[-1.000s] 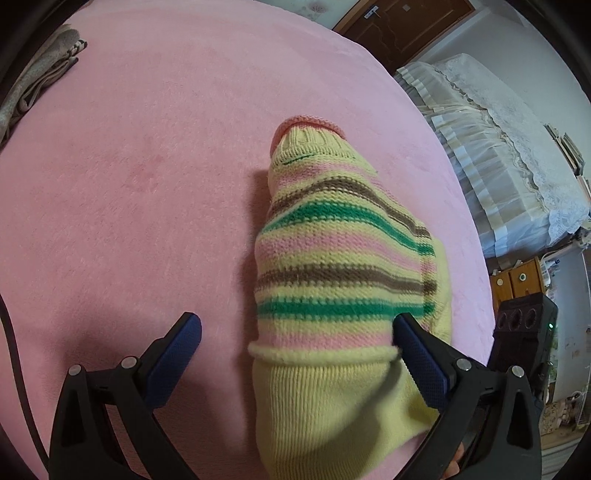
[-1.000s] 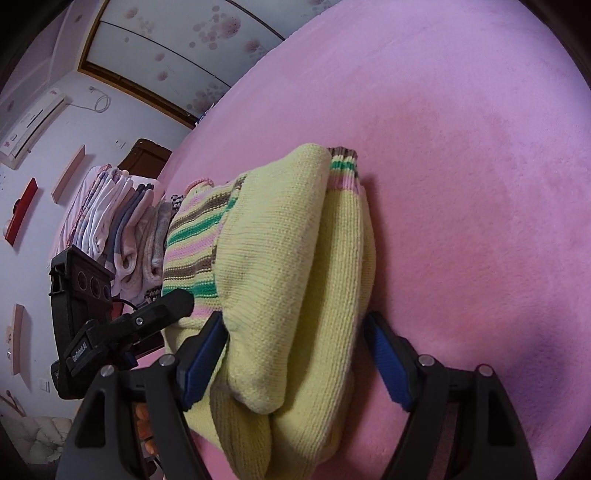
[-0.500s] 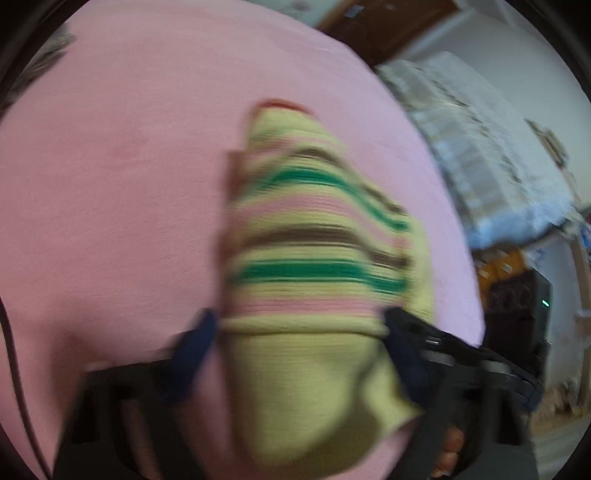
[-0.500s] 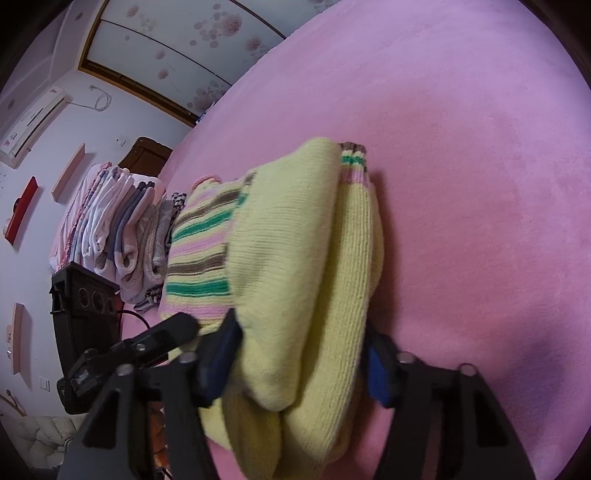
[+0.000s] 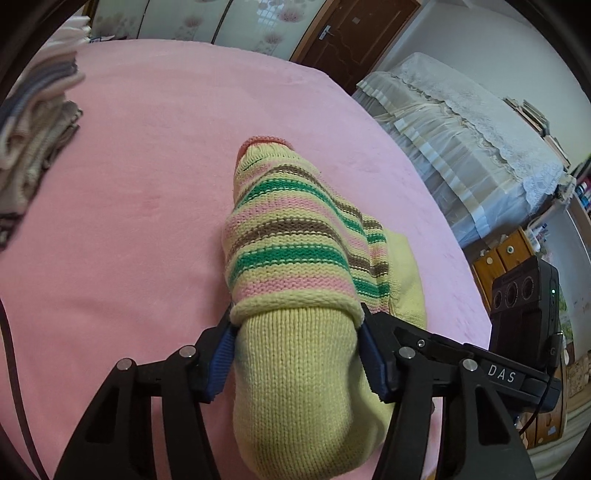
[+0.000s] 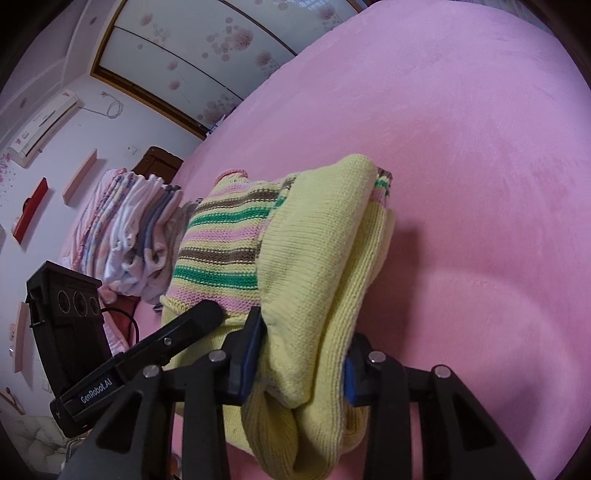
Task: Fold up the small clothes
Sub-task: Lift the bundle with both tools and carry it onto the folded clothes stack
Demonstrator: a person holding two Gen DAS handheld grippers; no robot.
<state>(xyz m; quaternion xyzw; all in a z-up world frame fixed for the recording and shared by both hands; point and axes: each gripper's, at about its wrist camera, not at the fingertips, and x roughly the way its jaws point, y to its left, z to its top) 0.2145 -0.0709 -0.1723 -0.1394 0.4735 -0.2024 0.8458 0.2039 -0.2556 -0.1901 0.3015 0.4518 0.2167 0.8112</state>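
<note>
pink blanket (image 5: 129, 192), stacked clothes (image 6: 136, 229), wooden door (image 5: 354, 29)

Both jaws now closing onto the folded striped sweater (image 5: 295, 258), formerly open beside it; sweater lifted off the bed (image 5: 129, 184).

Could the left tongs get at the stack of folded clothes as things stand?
Probably not yet: the left tongs are closing on the folded striped sweater, so they are occupied. The stack sits apart across bare pink blanket.
</note>
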